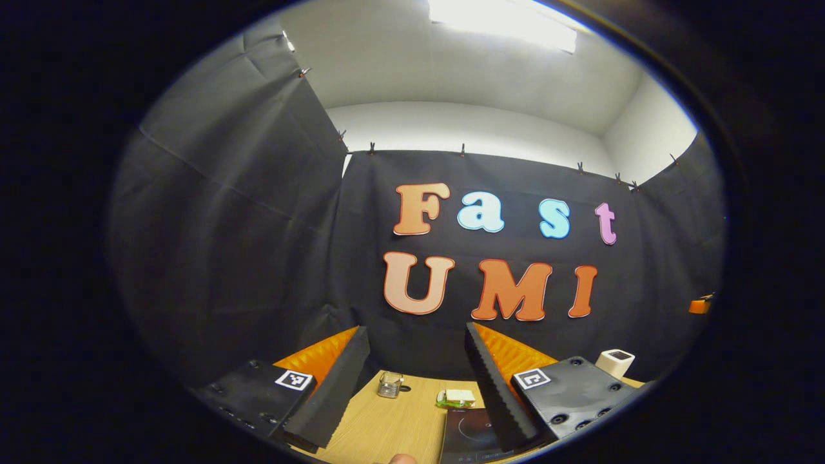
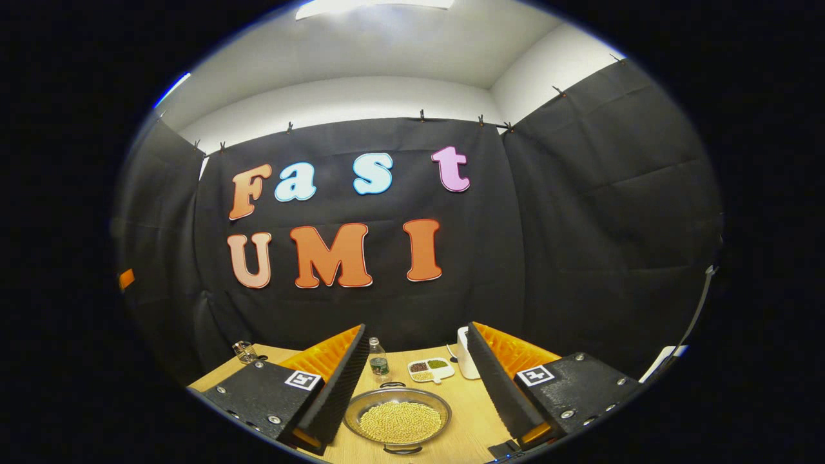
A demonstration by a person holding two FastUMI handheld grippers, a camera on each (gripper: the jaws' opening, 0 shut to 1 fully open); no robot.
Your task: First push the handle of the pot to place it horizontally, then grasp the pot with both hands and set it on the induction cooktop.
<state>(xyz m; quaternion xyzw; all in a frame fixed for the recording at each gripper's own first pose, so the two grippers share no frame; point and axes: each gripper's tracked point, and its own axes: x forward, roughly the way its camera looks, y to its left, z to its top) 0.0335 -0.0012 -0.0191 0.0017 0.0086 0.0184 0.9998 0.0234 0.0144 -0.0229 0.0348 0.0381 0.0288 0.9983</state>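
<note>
The wooden bench carries everything, its far edge running along the black cloth wall. In the right gripper view, the pot, a shallow metal pan filled with pale yellow beans, sits on the bench near its front edge, with one small loop handle at its far rim and another at its near rim. The right hand-held gripper hovers above it with its fingers spread wide, holding nothing; the pot shows in the gap between them. Beyond the pot, toward the far edge, stand a small bottle, a white divided tray with small portions of grains, and a white box partly hidden by a finger. A glass jar stands near the bench's far left corner. In the left gripper view, the left hand-held gripper is likewise wide open and empty, above the dark induction cooktop, which lies at the bench's front edge. Farther back sit a glass jar, a small green-and-white packet, and a white box toward the right.
</note>
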